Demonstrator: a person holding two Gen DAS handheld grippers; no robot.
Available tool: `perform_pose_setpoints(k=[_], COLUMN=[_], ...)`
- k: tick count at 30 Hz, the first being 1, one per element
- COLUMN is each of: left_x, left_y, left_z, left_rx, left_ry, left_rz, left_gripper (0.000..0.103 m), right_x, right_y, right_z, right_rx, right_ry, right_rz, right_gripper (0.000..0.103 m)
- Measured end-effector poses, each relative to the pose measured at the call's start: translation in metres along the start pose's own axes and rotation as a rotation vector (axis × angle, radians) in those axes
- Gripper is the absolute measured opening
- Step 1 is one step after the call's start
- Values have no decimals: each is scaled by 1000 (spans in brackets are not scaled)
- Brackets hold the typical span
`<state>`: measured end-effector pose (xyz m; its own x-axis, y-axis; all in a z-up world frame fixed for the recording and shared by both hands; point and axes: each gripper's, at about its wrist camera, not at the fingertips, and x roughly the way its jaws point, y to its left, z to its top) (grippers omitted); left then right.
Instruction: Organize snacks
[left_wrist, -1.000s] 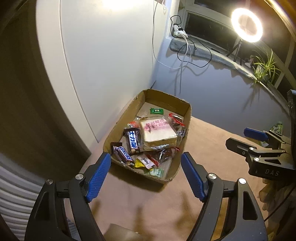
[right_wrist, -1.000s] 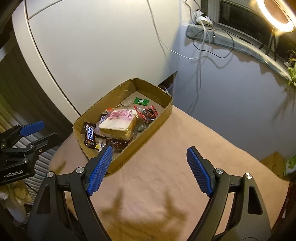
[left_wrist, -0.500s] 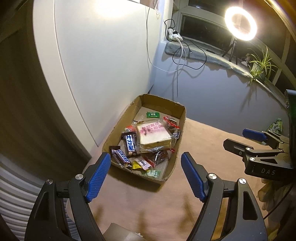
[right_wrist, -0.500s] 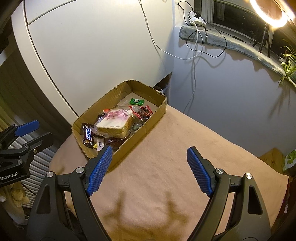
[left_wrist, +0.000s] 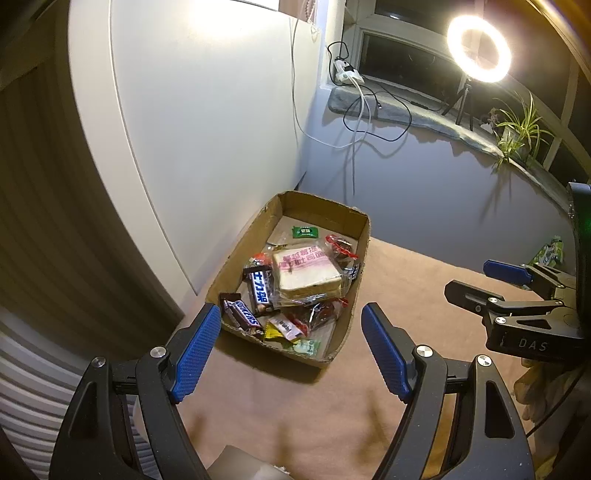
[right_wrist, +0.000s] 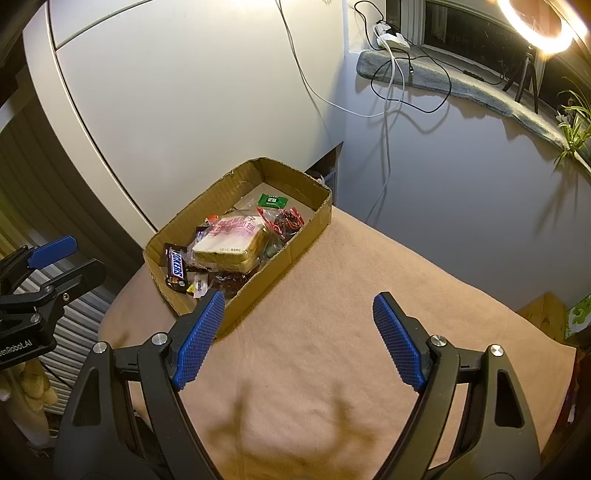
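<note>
Tan cloth (right_wrist: 332, 288) beneath left claw (left_wrist: 291, 354) and right claw (right_wrist: 299, 339), both spread, empty, near snack box (left_wrist: 354, 295).

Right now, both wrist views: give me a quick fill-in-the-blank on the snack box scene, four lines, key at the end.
1. The wrapped slice of bread lies inside the brown ____ box.
2. The small green packet sits at the box's ____ end, away from both grippers.
3. The left gripper and the right gripper both have their jaws ____.
4. The box rests on a ____-coloured cloth.

Missing words: cardboard; far; open; tan
</note>
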<state>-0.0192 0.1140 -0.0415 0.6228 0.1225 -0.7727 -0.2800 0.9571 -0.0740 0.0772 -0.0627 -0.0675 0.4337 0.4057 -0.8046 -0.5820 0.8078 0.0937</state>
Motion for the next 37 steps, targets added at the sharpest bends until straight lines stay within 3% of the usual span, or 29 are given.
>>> perform_pose_setpoints(k=[37], left_x=[0], left_y=[1], left_z=[0], left_rx=[17], left_ry=[-9], left_rz=[-3], left_gripper=[79], right_x=[6], right_y=[-3], right_z=[-9], right_rx=[42], right_ry=[22], right_rz=[-11], right_gripper=[85])
